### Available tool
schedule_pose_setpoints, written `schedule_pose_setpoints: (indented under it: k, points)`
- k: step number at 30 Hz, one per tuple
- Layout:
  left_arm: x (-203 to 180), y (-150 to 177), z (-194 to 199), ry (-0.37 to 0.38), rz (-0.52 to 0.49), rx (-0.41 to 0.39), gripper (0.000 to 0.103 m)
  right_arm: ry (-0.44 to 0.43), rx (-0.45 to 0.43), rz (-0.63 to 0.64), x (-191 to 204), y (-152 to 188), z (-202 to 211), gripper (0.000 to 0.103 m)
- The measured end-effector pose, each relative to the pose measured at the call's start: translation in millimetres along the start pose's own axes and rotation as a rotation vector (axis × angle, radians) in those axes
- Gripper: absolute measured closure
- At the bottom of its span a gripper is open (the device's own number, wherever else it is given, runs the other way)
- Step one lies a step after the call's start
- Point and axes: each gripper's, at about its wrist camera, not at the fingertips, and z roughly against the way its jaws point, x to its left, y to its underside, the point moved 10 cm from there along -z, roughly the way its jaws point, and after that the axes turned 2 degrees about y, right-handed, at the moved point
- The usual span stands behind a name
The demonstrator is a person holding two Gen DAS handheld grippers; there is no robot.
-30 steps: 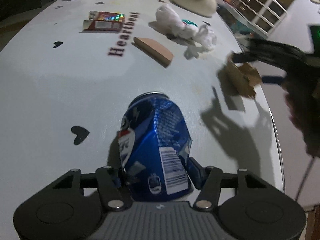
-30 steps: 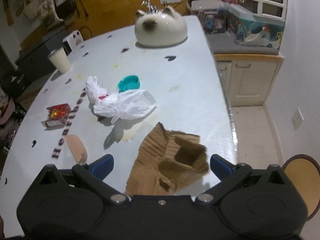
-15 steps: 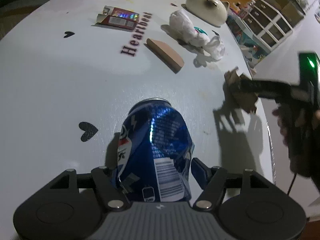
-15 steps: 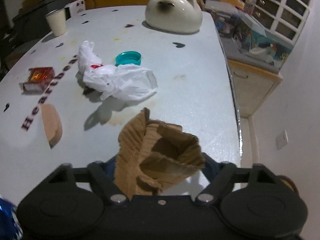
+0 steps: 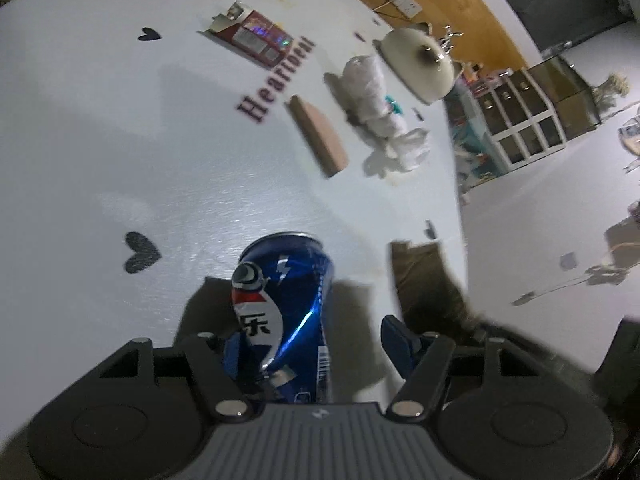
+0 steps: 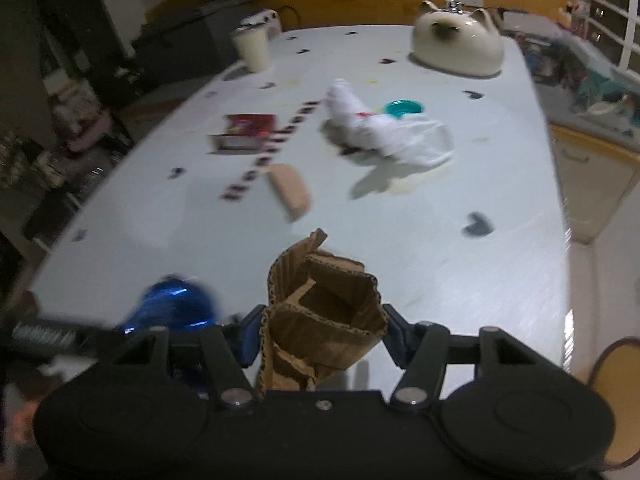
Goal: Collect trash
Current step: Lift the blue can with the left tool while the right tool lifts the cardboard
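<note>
R gripper [image 6: 322, 328] fingers [image 6: 396, 334] are closing and pinching the cardboard piece [image 6: 320, 320] from both sides, pads pressing its crumpled walls; the piece is sitting at 6 o'clock in the R wrist view, over the near edge of the table [image 6: 480, 280]. L gripper [image 5: 312, 340] fingers [image 5: 396, 340] are standing spread w/ the blue can [image 5: 284, 312] between them: the can is leaning on the 9 o'clock finger, and a gap is showing betw. it and the 3 o'clock finger. Can't tell if the can is resting on the table or hanging clear.

Rest, in the R wrist view, big to small:
- White table w/ black hearts & lettering is filling most of the view.
- Cream cat-shaped pot [image 6: 458, 46] is sitting at 1 o'clock, far end.
- White plastic bag [image 6: 384, 132] is lying crumpled at 12 to 1, mid-table.
- Tan block [image 6: 290, 190] is lying at 12, just beyond the cardboard.
- Red packet [image 6: 248, 130] is lying at 11.
- Paper cup [image 6: 252, 46] is standing upright at 11, far edge.
- Teal lid [image 6: 402, 107] is peeking out just behind the bag.
</note>
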Motion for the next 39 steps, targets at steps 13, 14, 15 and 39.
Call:
schedule_pose_setpoints:
  k: [13, 14, 15, 39]
  points:
    - [0.9, -6.9, -15.7, -0.074, 0.030, 0.086, 0.068, -0.034, 0.034, -0.013, 29.8, 26.7, 1.5, 0.042]
    - [0.6, -5.8, -17.9, -0.081, 0.023, 0.101, 0.068, -0.029, 0.036, -0.017, 28.4, 27.1, 1.2, 0.042]
    - [-0.3, -4.8, -20.3, -0.087, 0.016, 0.116, 0.068, -0.026, 0.037, -0.020, 27.4, 27.4, 0.8, 0.042]
    - [-40.3, 18.0, 35.4, -0.213, -0.271, -0.051, 0.074, 0.073, -0.024, -0.029, 10.4, 25.9, 45.4, 0.043]
